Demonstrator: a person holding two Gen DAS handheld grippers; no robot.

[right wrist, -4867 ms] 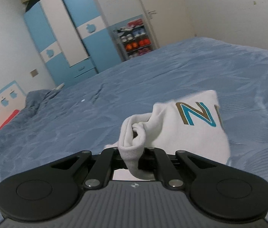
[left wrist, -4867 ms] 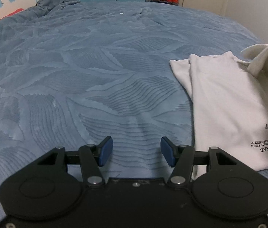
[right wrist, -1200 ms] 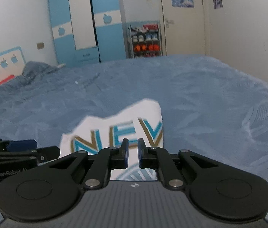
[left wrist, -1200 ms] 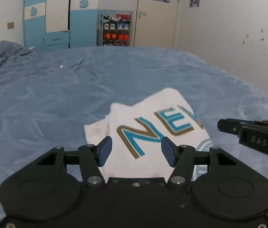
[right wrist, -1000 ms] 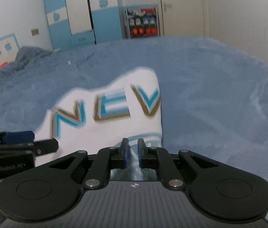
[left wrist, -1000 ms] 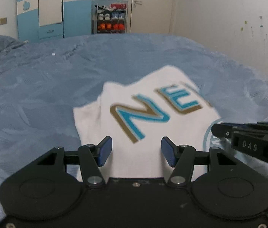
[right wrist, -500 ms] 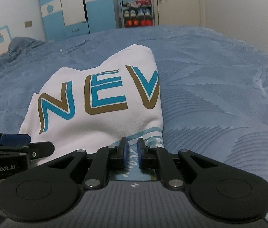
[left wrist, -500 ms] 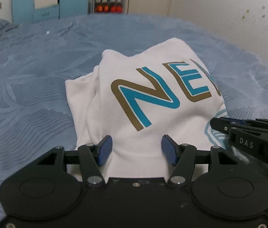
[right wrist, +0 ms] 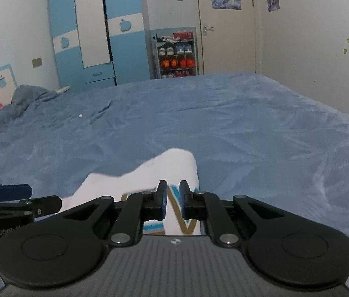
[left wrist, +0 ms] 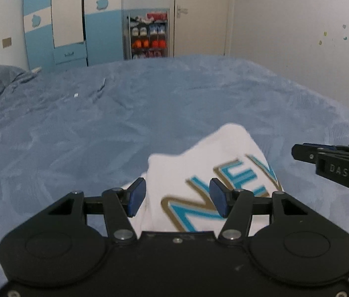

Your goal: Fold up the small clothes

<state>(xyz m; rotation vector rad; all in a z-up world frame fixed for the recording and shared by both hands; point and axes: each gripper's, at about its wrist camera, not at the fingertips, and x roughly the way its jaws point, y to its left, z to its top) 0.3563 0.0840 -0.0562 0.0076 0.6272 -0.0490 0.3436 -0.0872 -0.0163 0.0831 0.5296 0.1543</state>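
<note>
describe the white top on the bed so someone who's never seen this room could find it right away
Start from the big blue bedspread that fills the room in front of the blue and white wardrobe. On its near part, just ahead of both grippers, lies the folded white top. It is the only white garment there, with large teal letters outlined in gold.

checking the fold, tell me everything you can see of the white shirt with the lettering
The white shirt lies on the blue bedspread, a soft knit-looking fabric folded into a compact shape with a rounded far edge. Large teal letters outlined in gold, reading N, E and part of a third, face up. Its near part is hidden behind both tools. The left gripper is open above it; the right gripper has its jaws nearly closed, with a narrow gap and no cloth visibly pinched.
</note>
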